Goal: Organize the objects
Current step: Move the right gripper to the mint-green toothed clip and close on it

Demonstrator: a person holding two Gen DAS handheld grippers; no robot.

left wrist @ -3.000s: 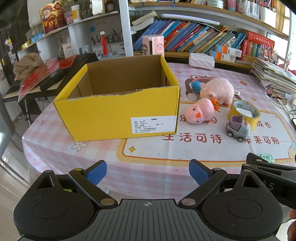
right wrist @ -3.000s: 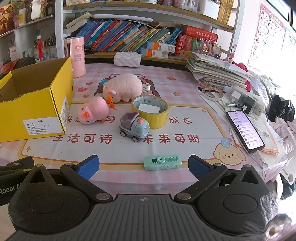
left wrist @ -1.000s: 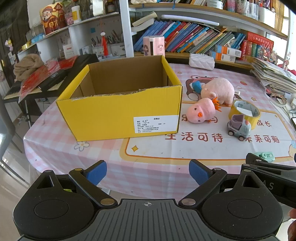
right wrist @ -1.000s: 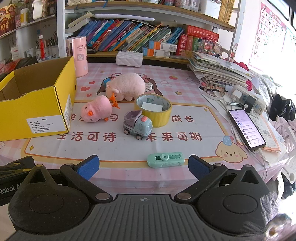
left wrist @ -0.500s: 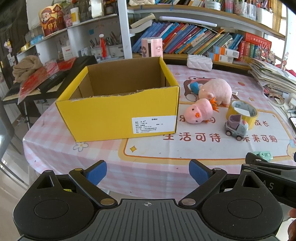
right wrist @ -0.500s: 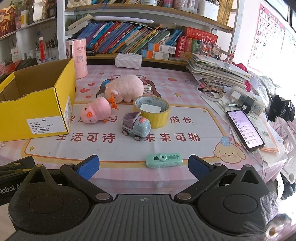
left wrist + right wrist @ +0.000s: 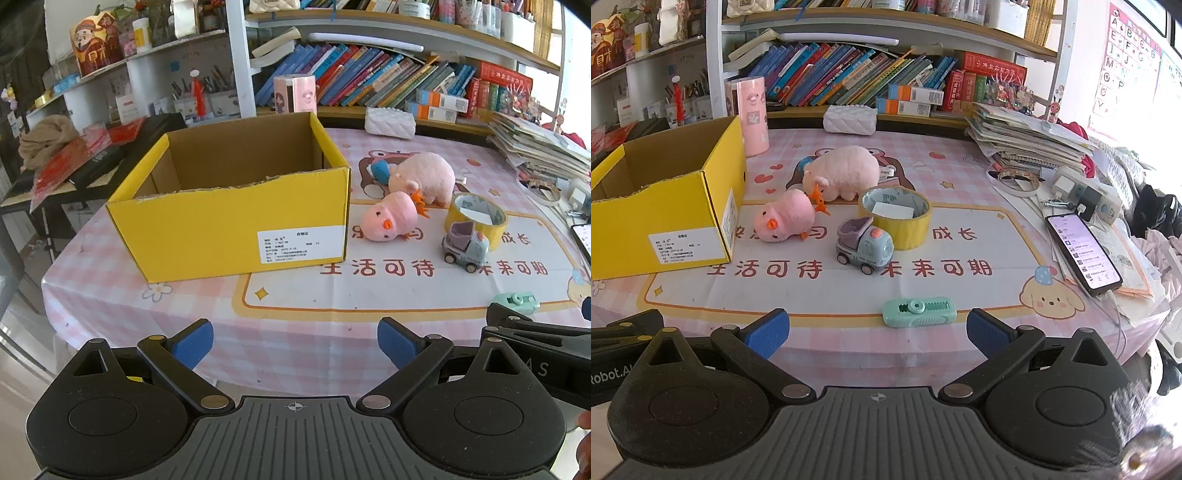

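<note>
Left wrist: left gripper (image 7: 294, 343) spread wide, empty, short of the open yellow cardboard box (image 7: 236, 229); pink plush duck (image 7: 389, 221) beside the box.

Right wrist: right gripper (image 7: 877, 332) spread, empty; mint plastic tape dispenser (image 7: 919, 311) lying just ahead, grey toy truck (image 7: 865, 246) touching yellow tape roll (image 7: 894, 217).

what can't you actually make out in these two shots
- Floor of the yellow box: hidden by its front wall, both views.
- Box label text: too small.
- Phone screen text: too small; cut off in left view.
- Pig plush face: hidden behind the duck plush.
</note>
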